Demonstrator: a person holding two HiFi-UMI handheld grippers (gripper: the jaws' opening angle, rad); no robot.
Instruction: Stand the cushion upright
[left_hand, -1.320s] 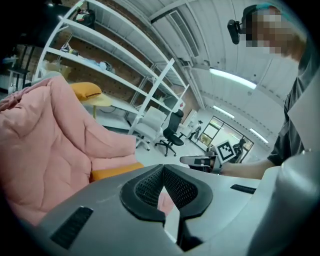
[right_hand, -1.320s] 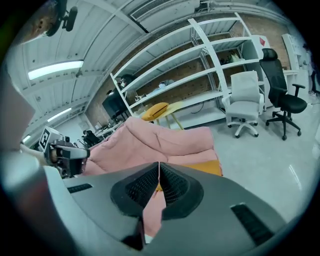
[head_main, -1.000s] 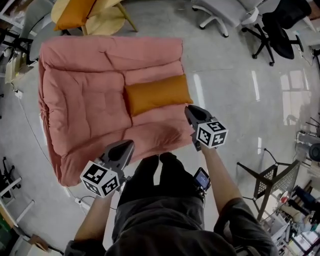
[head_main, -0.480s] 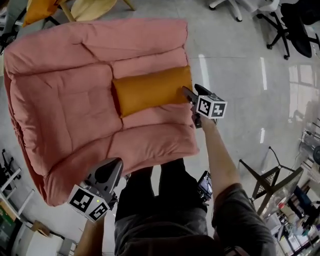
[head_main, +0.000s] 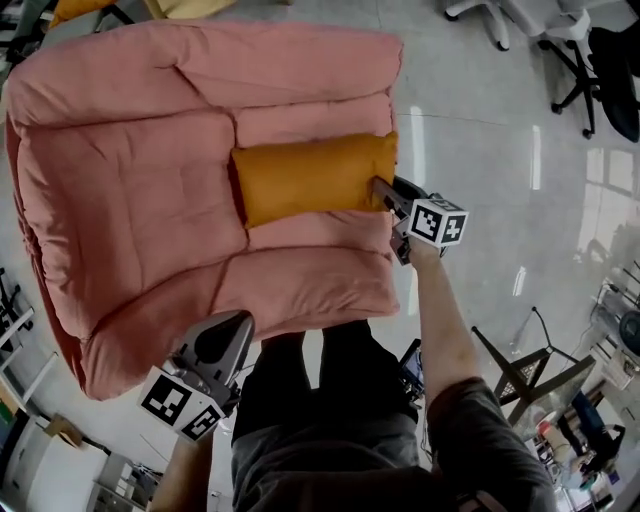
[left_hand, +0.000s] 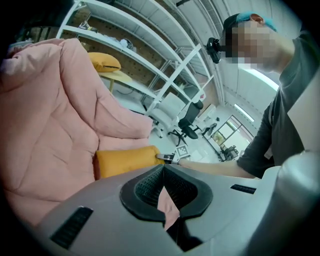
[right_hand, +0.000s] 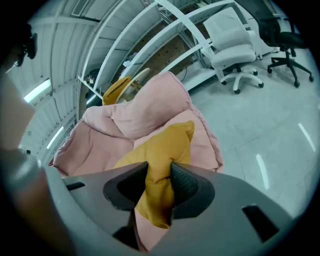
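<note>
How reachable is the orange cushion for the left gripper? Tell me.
Probably yes: only bare pink padding lies between the left gripper and the cushion, whose left end is free; the right gripper pinches the other.

Cushion = matt orange woven cloth; floor sofa = soft pink quilted fabric, matt; floor = smooth glossy grey w/ light reflections; right gripper shell = smooth matt grey plastic, pads black, fine-ribbed; shelving = white-painted metal.
</note>
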